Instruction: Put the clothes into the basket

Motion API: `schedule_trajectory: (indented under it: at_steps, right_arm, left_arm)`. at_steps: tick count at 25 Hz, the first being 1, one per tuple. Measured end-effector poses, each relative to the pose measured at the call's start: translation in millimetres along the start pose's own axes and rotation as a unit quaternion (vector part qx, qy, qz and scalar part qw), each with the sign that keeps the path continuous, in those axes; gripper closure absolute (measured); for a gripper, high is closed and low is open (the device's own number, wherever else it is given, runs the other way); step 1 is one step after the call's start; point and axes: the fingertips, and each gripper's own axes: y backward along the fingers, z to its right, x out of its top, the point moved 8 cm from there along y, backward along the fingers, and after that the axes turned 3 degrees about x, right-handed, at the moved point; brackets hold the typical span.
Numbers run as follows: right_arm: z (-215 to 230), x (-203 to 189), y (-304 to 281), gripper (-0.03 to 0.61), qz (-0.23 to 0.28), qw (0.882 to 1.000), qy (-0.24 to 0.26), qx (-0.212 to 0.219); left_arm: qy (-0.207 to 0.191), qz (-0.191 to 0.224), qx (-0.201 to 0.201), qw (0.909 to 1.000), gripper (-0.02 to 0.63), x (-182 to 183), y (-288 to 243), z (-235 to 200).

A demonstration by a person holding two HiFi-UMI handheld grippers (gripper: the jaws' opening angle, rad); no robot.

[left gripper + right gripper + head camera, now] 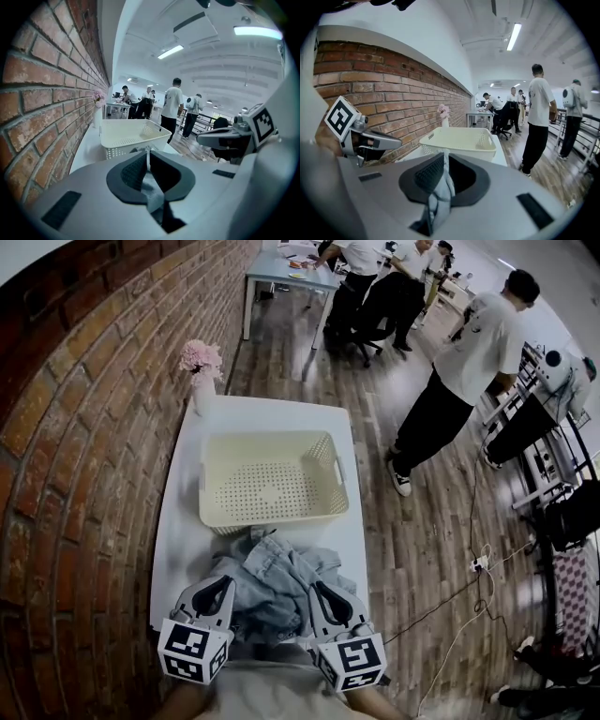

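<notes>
My left gripper (219, 587) is clamped on a thin fold of the clothes (277, 587), which are pale blue denim. My right gripper (323, 596) is closed the same way on another fold. The clothes lie bunched between the two grippers on the near end of the white table (176, 540), outside the basket (208, 495). Their far edge reaches its near wall. The cream, perforated basket stands at mid-table. Beyond it, flowers (202, 360) stand at the far corner beside the brick wall (75, 427). Farther off, people (469, 362) stand on the wooden floor.
</notes>
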Motion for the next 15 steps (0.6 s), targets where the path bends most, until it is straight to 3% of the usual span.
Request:
schedule_trajectory:
  at_steps: [3, 6, 15]
  right_arm:
    - [11, -3, -1, 0.509, -0.007, 0.999, -0.030, 0.022]
    - [25, -8, -2, 0.431, -0.022, 0.997, -0.055, 0.042]
    - [47, -26, -15, 0.204, -0.097, 0.992, -0.029, 0.079]
  left_arm:
    - [0.020, -0.019, -0.009, 0.9996, 0.568, -6, -1, -6]
    - [0.048, -0.041, -0.020, 0.9978, 0.460, -13, -4, -11]
    - [0.073, -0.081, -0.027, 0.9937, 0.246, -27, -10, -24]
